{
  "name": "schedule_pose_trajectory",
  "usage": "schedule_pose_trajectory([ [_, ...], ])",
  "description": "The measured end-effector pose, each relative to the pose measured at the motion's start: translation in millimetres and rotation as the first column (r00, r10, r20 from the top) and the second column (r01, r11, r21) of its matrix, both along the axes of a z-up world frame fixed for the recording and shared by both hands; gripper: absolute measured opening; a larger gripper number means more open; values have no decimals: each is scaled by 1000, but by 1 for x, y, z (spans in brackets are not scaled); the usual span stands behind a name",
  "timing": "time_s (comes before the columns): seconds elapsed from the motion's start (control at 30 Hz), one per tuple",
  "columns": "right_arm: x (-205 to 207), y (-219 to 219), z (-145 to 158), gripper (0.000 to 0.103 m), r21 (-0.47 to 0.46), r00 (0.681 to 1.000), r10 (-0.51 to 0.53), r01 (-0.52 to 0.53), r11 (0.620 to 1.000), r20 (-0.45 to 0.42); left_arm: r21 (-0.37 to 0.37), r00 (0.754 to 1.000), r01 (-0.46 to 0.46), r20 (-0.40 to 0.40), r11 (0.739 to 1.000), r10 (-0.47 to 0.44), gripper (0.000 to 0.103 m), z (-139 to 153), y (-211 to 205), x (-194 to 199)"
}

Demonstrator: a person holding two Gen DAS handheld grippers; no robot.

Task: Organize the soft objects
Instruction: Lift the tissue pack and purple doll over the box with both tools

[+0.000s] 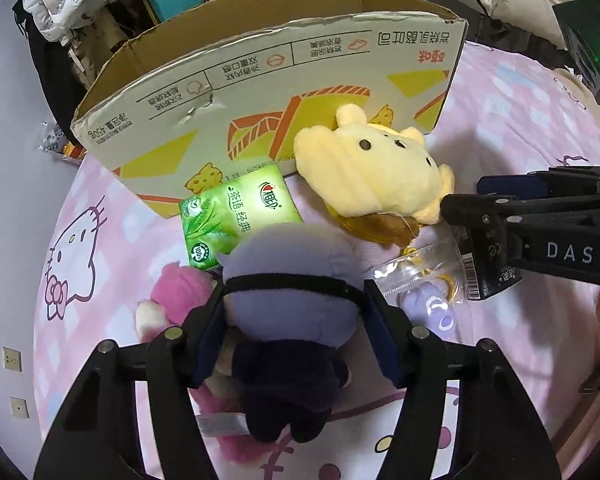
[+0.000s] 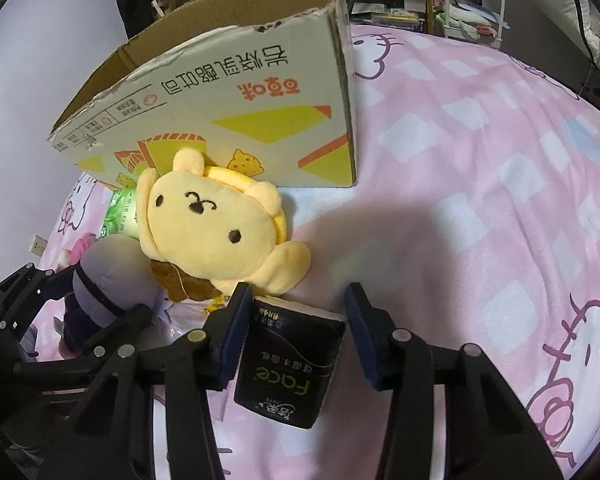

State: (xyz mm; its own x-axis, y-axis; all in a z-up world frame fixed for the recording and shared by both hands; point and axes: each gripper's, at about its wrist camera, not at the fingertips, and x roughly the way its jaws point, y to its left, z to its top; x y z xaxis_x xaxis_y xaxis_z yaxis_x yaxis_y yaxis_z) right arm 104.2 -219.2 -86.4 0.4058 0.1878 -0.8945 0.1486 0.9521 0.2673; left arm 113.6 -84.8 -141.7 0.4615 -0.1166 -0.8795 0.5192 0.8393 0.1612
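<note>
Left gripper (image 1: 294, 332) clamping grey plush (image 1: 288, 276) on bed; right gripper (image 2: 294, 334) straddling black tissue pack (image 2: 288, 364), one pad apart. Risking slipping, or snagging yellow plush (image 2: 208, 228) before cardboard box (image 2: 228, 92) beyond.

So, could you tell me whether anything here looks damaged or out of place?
The cardboard box is worn: its top rim is ragged and its printed front has a small tear near the left. Its printing also reads upside down. Nothing looks spilled.
</note>
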Motion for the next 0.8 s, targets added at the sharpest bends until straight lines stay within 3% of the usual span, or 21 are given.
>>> schedule_pose_trajectory([
  [0.3,-4,-4,16,50,-14,997,-2,3,1000,80,3,998,-43,48,999,43,63,8,2,-4],
  [0.63,-11,0,44,49,-56,977,5,7,998,214,-89,979,-135,141,987,146,63,37,23,-8],
  [0.8,-19,10,64,49,-120,948,50,-13,993,313,-152,943,-173,260,973,209,63,62,33,-19],
])
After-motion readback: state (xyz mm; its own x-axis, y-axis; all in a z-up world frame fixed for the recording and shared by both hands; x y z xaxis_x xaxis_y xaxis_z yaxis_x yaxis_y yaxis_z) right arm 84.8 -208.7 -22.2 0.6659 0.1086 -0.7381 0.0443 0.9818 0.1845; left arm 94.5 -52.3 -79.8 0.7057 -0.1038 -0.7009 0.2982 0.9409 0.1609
